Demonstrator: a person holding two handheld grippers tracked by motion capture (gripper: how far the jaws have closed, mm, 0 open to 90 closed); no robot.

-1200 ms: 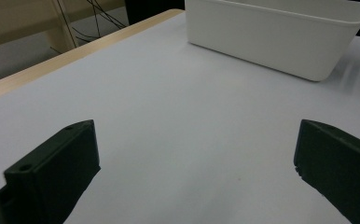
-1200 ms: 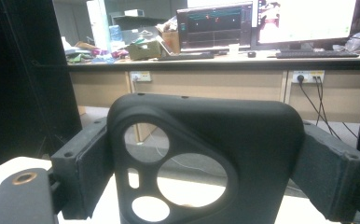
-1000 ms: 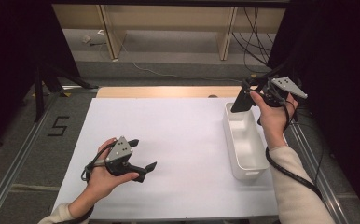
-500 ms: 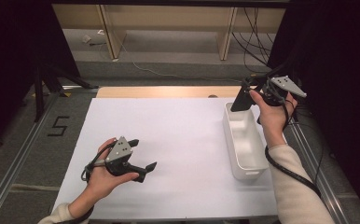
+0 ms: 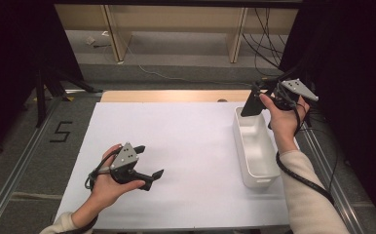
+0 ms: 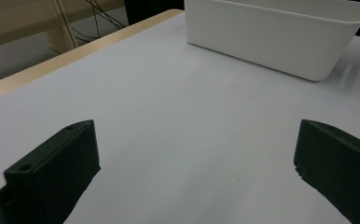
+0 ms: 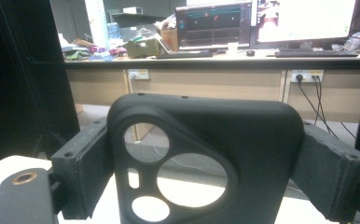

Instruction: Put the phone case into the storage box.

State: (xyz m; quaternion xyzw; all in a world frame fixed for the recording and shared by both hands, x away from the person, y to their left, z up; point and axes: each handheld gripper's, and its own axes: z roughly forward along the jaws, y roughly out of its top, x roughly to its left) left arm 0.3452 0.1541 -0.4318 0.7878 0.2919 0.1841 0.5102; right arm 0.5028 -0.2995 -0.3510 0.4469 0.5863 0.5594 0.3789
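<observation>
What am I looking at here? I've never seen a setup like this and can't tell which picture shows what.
A person at a table holds a hand-operated two-jaw gripper in each hand. The high view looks down from above. The other two pictures come from cameras riding on the grippers.

The left gripper rests low over the white surface, jaws open, holding nothing. The right gripper is raised above the far end of a white bin, clamped on a black phone case with round camera cut-outs. The desks and monitors are the room behind.

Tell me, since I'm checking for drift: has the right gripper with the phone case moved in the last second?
No. The right gripper holds the black phone case above the far end of the white bin, as before.
</observation>
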